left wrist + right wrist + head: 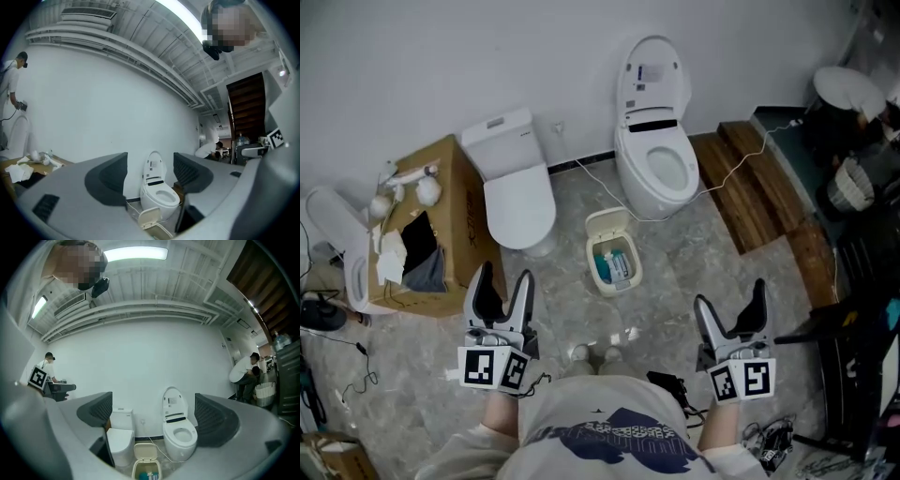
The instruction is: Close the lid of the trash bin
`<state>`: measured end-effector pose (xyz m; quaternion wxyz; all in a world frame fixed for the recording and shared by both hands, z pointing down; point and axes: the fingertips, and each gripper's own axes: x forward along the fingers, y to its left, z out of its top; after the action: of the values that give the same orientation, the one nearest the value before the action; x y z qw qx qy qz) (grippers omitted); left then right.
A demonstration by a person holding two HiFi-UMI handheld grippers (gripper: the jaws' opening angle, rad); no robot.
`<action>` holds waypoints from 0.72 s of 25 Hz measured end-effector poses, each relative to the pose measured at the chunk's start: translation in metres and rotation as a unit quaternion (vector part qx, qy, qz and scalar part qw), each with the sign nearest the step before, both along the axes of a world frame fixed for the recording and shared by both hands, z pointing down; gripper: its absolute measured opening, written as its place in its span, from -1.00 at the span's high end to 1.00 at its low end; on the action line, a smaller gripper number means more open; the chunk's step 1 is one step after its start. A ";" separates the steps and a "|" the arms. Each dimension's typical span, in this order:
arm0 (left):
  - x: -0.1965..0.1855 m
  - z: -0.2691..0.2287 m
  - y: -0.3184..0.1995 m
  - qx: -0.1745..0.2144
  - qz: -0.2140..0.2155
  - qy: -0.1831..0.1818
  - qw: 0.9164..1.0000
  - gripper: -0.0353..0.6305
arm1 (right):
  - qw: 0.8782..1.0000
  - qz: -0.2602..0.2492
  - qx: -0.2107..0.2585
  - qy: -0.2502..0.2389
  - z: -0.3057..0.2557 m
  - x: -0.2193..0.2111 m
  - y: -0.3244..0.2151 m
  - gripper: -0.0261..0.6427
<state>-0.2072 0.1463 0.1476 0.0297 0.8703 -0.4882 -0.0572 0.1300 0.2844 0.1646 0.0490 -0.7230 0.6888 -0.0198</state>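
Currently: trash bin [614, 255] on floor [675, 281], lid [607, 223] upright, hinged at rear. L gripper [504, 274], R gripper [730, 292] well short of bin; fingers apart, empty, prob. readied for push-down.

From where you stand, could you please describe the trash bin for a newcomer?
Two white toilets stand against the wall: the left toilet shut, the right toilet open. On the floor before the gap between them sits the trash bin, small, cream, its lid raised over blue contents.

A closed toilet [517, 192] and an open-lidded toilet [661, 159] are set against a white wall [441, 66] on a grey marbled floor [694, 281].
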 end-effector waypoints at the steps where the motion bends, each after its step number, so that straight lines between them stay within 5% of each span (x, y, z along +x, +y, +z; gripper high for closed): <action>1: 0.005 0.002 -0.001 -0.005 -0.004 0.002 1.000 0.03 | 1.000 -0.002 -0.004 -0.003 0.002 0.006 -0.001 -0.68; 7: 0.027 0.007 -0.006 -0.013 -0.026 -0.004 1.000 0.03 | 0.999 -0.028 -0.025 -0.008 0.022 0.034 -0.026 -0.68; 18: -0.008 0.016 -0.071 -0.024 -0.090 -0.018 0.996 0.03 | 0.997 -0.073 -0.034 -0.009 0.033 0.028 -0.130 -0.68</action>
<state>-0.2148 0.0748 0.1641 0.0364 0.8228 -0.5662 -0.0324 0.1576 0.1539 0.1976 0.0294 -0.6715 0.7385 -0.0532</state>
